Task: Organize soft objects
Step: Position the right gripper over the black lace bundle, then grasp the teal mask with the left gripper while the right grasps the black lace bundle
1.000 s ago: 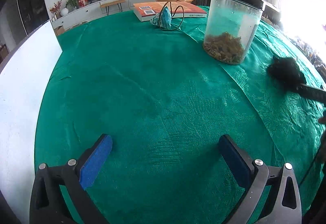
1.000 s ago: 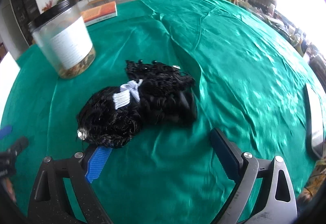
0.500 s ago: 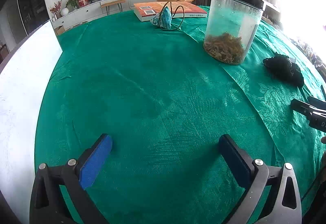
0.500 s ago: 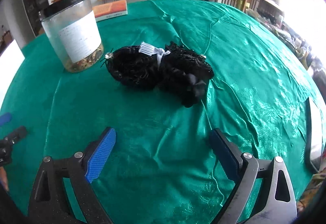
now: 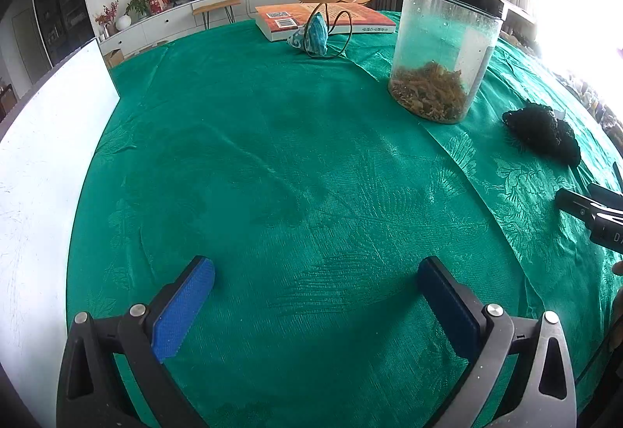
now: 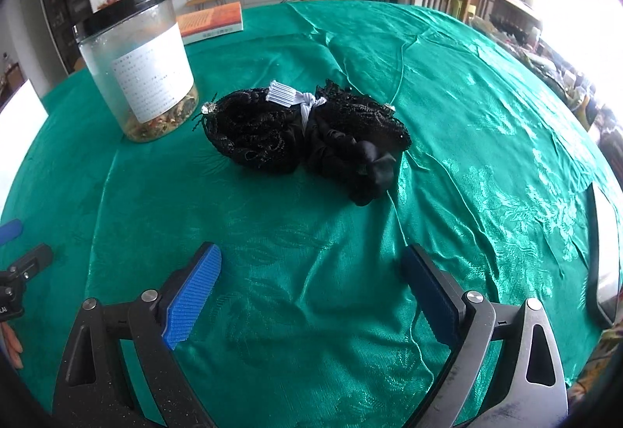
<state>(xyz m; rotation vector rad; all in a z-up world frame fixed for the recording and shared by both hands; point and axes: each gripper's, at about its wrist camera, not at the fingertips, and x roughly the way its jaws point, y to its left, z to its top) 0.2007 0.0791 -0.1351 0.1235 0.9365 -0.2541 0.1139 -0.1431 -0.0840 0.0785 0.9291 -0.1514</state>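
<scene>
My right hand-held gripper (image 6: 311,291) hangs low over the bench (image 6: 486,140), its blue-padded jaws spread wide with nothing between them but green cloth. Straight ahead of it, well clear of the fingertips, lies the black fabric bundle (image 6: 307,140): a heap of dark lacy and satiny material cinched at the middle by a white ribbed band (image 6: 281,94), with small shiny beads at its edges. The bundle rests on the cloth, touching neither of my grippers. Just to its left stands a clear plastic jar (image 6: 142,73) with a black lid and a white printed label, dried bits settled at the bottom; jar and bundle sit near each other, and I cannot tell whether they touch.

My left hand-held gripper (image 5: 315,295) is likewise spread wide and holds nothing, poised above bare cloth. From that side the jar (image 5: 440,54) stands ahead and to the right, and the black bundle (image 5: 541,132) lies beyond it toward the right edge. Farther back an orange book (image 5: 331,19) lies flat, with a small blue patterned pouch (image 5: 311,36) and a dark wire loop in front of it. A white board (image 5: 43,163) borders the cloth on the left.
</scene>
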